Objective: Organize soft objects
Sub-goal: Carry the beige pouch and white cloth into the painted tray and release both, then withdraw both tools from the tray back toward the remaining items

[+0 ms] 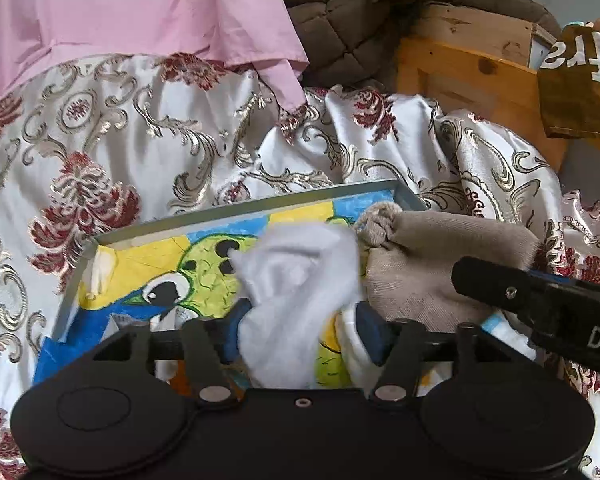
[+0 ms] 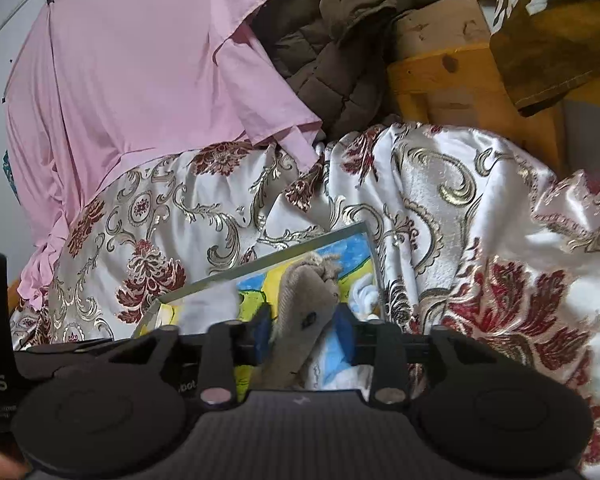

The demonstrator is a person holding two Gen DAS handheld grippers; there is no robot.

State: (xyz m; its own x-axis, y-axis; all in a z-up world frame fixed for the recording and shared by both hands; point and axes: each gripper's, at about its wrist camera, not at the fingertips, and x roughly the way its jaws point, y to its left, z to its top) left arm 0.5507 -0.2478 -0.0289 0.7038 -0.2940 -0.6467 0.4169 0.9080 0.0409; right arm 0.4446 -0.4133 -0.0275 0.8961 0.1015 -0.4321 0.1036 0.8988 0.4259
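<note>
My left gripper (image 1: 304, 330) is shut on a white sock (image 1: 300, 276) and holds it over a shallow grey tray (image 1: 236, 208) with a painted parrot picture inside. A beige sock (image 1: 432, 264) lies at the tray's right side. My right gripper (image 2: 304, 336) is shut on that beige sock (image 2: 304, 312), whose knotted cuff points to the tray's far rim (image 2: 268, 260). The right gripper's black body (image 1: 540, 300) shows at the right of the left wrist view.
The tray rests on a white satin bedspread (image 1: 140, 148) with red and gold flowers. A pink garment (image 1: 120, 12) and a brown quilted jacket (image 1: 340, 20) hang behind. A wooden frame (image 1: 480, 76) with a brown printed cloth (image 1: 580, 80) stands at the right.
</note>
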